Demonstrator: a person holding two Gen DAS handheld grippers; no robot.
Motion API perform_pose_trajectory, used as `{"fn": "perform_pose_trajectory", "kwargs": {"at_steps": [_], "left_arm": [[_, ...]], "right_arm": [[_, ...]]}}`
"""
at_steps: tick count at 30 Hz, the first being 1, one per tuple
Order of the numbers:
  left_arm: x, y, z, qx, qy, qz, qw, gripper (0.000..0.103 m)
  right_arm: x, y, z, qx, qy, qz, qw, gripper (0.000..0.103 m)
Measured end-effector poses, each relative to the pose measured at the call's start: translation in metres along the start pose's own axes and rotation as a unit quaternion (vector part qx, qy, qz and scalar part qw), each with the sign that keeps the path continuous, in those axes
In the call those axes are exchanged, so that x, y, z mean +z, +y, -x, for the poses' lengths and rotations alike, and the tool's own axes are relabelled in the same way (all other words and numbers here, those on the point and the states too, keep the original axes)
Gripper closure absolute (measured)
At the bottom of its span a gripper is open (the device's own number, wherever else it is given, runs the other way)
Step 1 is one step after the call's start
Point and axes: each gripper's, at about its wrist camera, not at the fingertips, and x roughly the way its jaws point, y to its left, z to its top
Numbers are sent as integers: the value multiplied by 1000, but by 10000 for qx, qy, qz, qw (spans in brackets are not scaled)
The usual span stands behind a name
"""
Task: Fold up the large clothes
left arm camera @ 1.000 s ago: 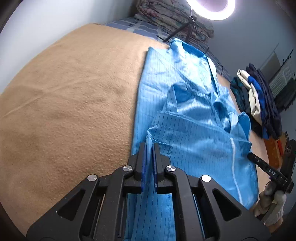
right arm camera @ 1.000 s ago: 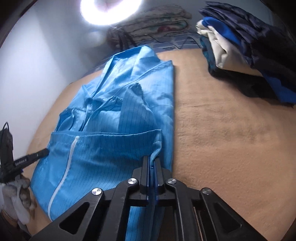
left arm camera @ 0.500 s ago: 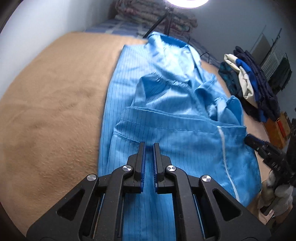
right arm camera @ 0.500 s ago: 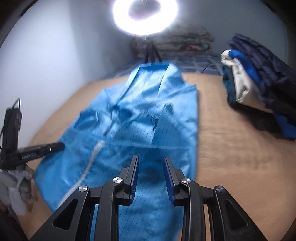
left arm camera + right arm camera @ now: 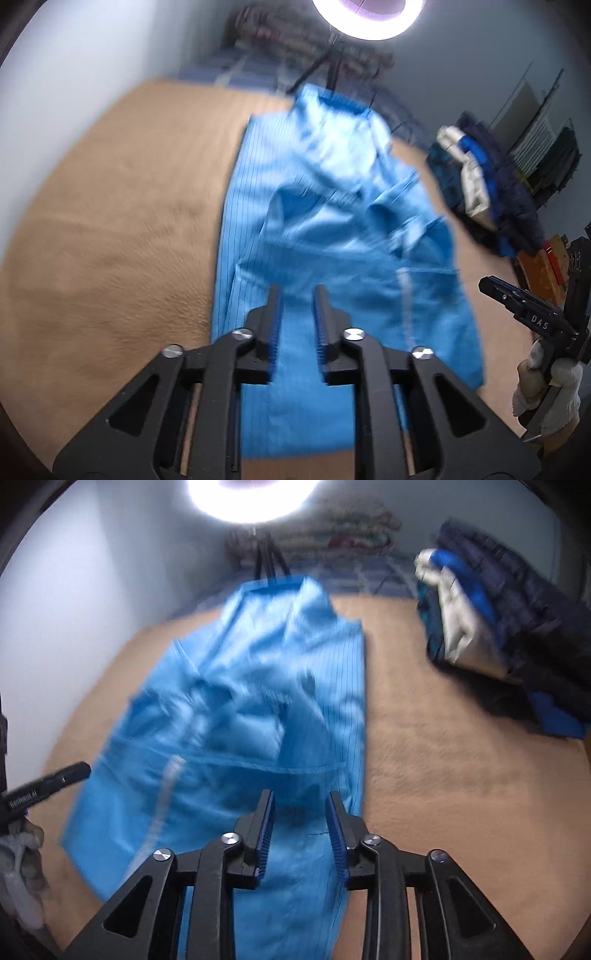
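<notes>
The tan blanket (image 5: 443, 775) carries the blue garment (image 5: 258, 709), lying lengthwise with its hem doubled up toward the middle. Both views blur, so creases are uncertain. The left gripper (image 5: 297, 295) and right gripper (image 5: 300, 801) hover spread, pinching nothing. Best next: grip both near corners evenly, then fold squarely.
</notes>
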Motion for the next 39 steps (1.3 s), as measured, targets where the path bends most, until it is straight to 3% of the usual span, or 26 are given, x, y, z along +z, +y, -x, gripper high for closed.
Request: {"fn": "perform_pose_trajectory", "kwargs": {"at_steps": [1,3,5,7,12,18,24,28,32,37,39], "left_arm": [[2,-3,14,-41,-117,19,9999,71],[3,-7,43,-136,-308,110,9994,70],[4,-11,71,-238,-445,177,9986,68],[4,-16,100,-252,-616,162,9977,57],[7,-30,157,-251,-976,29,9949,55],[18,-42,199,-295,-1136,-49,9931,48],[54,-59,217,-91,-1152,-378,9926,48],[91,-62,208,-62,-1078,-479,9930,48],[138,-62,168,-35,-865,-647,9941,48],[189,-52,76,-44,-421,-700,9967,48],[207,-48,27,-76,-184,-791,9967,48]], "right_arm": [[2,3,14,33,-114,-18,9999,64],[5,12,48,10,-394,19,9992,54],[5,23,75,-80,-569,129,9983,53],[2,34,100,-167,-663,238,9974,51],[-7,50,158,-345,-944,292,9945,42],[0,63,225,-511,-1355,515,9881,19],[27,51,259,-312,-1668,513,9842,19],[53,36,247,-291,-1654,675,9835,21],[81,18,216,-183,-1544,680,9855,22],[126,-4,149,54,-1276,520,9904,23],[146,-12,112,225,-1059,471,9930,39]]}}
